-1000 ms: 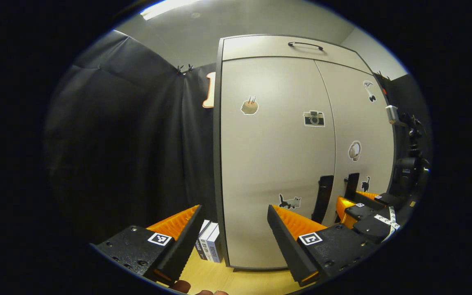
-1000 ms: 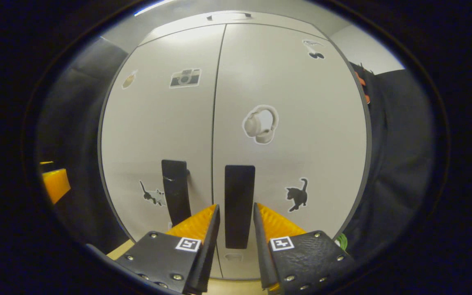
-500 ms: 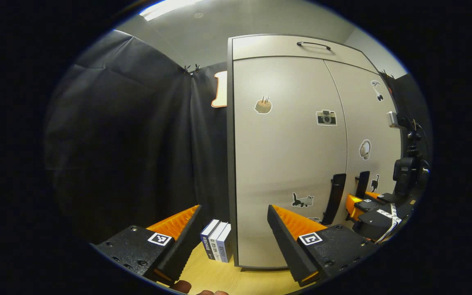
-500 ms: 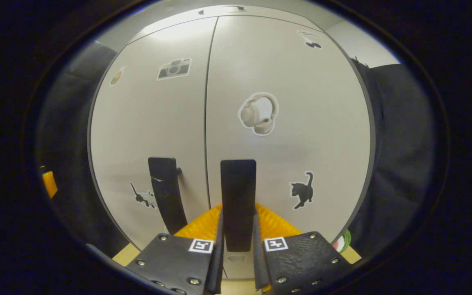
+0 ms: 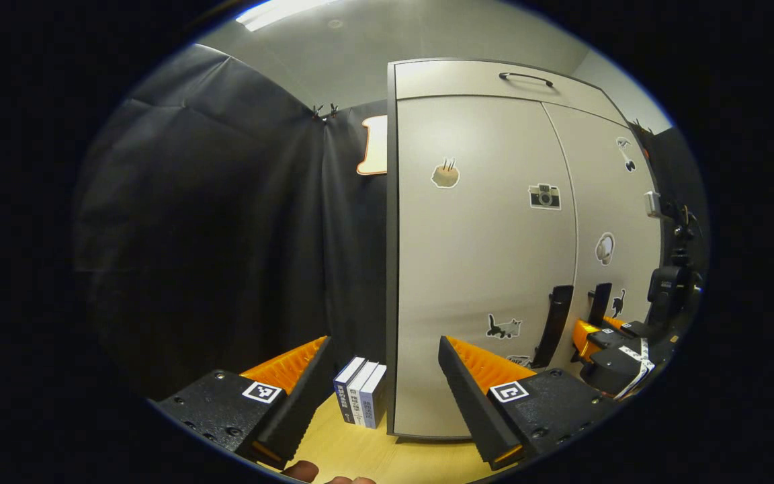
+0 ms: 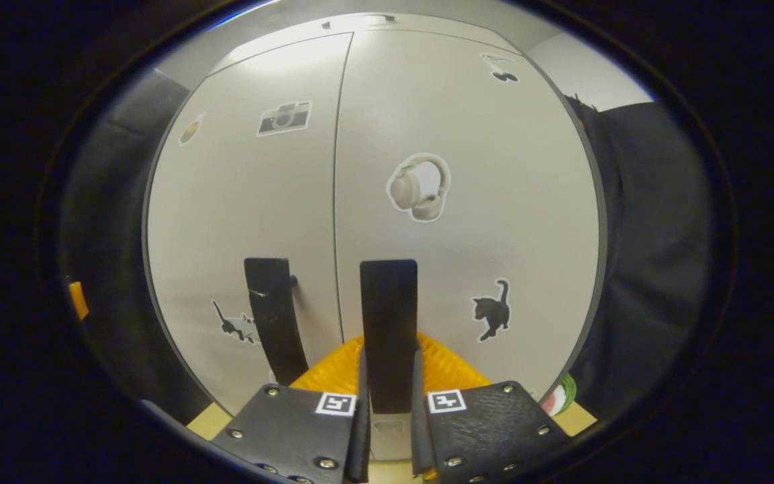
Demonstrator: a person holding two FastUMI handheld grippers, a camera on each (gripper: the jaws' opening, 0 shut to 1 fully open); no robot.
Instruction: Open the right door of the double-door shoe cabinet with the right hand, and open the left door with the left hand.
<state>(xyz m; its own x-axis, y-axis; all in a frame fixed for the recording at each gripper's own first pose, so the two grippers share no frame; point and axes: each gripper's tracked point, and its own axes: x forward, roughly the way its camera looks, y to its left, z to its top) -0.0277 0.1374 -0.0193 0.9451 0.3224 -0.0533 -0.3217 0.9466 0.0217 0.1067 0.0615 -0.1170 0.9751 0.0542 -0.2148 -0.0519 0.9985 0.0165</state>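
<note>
The right door's handle (image 6: 389, 333), a bar set upright on the shoe cabinet (image 6: 494, 202), is clamped between the fingers of the right hand-held gripper (image 6: 388, 403). The left hand-held gripper (image 5: 383, 376) is held open, and the left door's handle (image 5: 552, 323) lies ahead to its right.

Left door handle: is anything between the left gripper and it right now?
Nothing visible blocks it. The left gripper is open and aimed at the cabinet's left edge, with the left door handle off to its right. The right gripper is shut on the right door handle, beside that path.
</note>
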